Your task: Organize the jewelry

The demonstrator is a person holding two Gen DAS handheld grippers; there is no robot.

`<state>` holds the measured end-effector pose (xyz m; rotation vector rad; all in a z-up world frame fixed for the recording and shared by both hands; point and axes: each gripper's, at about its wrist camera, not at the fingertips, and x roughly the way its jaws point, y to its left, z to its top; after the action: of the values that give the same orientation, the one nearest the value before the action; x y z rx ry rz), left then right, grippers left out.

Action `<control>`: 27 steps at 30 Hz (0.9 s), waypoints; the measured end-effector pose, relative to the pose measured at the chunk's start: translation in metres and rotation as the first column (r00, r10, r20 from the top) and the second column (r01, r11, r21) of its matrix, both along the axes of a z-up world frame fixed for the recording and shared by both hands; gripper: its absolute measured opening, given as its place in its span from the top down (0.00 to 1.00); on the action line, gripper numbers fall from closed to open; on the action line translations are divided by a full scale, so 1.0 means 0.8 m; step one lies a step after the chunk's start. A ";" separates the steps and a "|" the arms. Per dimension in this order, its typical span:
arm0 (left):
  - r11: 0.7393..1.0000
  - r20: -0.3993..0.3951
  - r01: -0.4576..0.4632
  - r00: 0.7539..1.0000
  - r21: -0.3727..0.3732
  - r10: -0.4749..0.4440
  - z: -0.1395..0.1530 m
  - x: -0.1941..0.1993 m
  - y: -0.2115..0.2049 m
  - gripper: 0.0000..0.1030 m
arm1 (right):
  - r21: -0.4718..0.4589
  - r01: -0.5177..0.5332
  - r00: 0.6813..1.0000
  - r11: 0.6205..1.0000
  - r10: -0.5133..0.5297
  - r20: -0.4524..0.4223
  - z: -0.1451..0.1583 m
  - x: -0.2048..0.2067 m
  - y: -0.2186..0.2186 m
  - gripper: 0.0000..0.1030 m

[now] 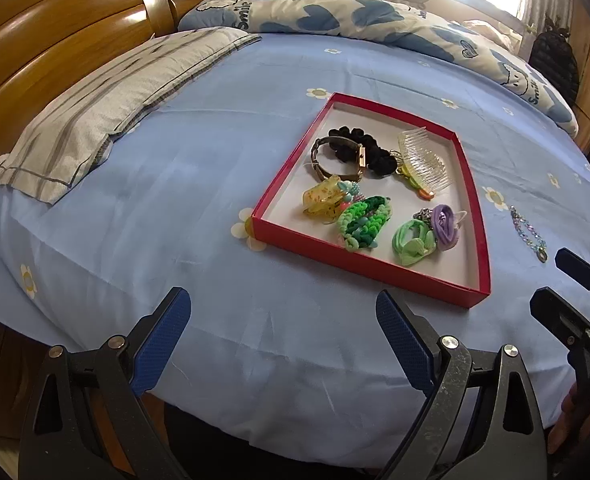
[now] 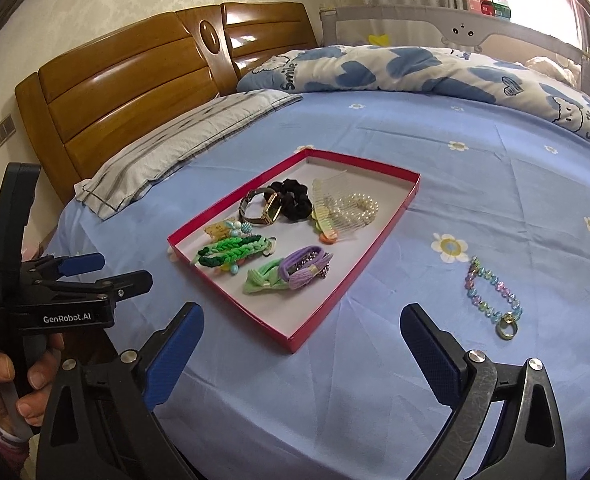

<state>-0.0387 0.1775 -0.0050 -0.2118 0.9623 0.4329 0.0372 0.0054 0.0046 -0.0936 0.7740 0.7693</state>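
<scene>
Nearest us, our left gripper and right gripper both hover with jaws spread wide and empty over the blue sheet. The beaded bracelet lies alone, right of the red tray. We should probably lower the right gripper squarely over its strand, pinch mid-length, then carry it left into the tray's bare far corner.
</scene>
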 end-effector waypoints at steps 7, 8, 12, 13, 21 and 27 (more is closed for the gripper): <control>0.999 0.009 0.010 1.000 0.031 -0.011 -0.002 -0.002 -0.008 0.08 | -0.002 0.006 1.000 1.000 -0.006 0.004 -0.005 -0.002 0.000 0.03; 0.999 0.013 0.013 1.000 0.032 -0.013 -0.002 -0.003 -0.009 0.08 | 0.001 0.007 1.000 1.000 -0.007 0.005 -0.005 -0.002 0.000 0.03; 0.999 0.040 0.018 0.999 0.041 -0.020 0.004 -0.004 -0.013 0.08 | 0.013 0.014 1.000 1.000 -0.015 0.015 -0.002 -0.002 -0.004 0.03; 0.999 0.049 0.019 0.999 0.047 -0.022 0.007 -0.005 -0.014 0.08 | 0.014 0.016 1.000 1.000 -0.016 0.018 -0.002 -0.002 -0.005 0.03; 0.997 0.070 0.027 0.997 0.069 -0.032 0.010 -0.002 -0.018 0.08 | 0.024 0.013 0.999 1.000 -0.014 0.032 -0.002 0.004 -0.005 0.03; 0.996 0.072 0.031 0.997 0.080 -0.037 0.012 0.004 -0.017 0.08 | 0.017 -0.009 0.999 1.000 0.008 0.049 0.002 0.012 -0.003 0.03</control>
<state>-0.0354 0.1637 0.0044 -0.1388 0.8736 0.4286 0.0466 0.0028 0.0058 -0.0994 0.7211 0.7789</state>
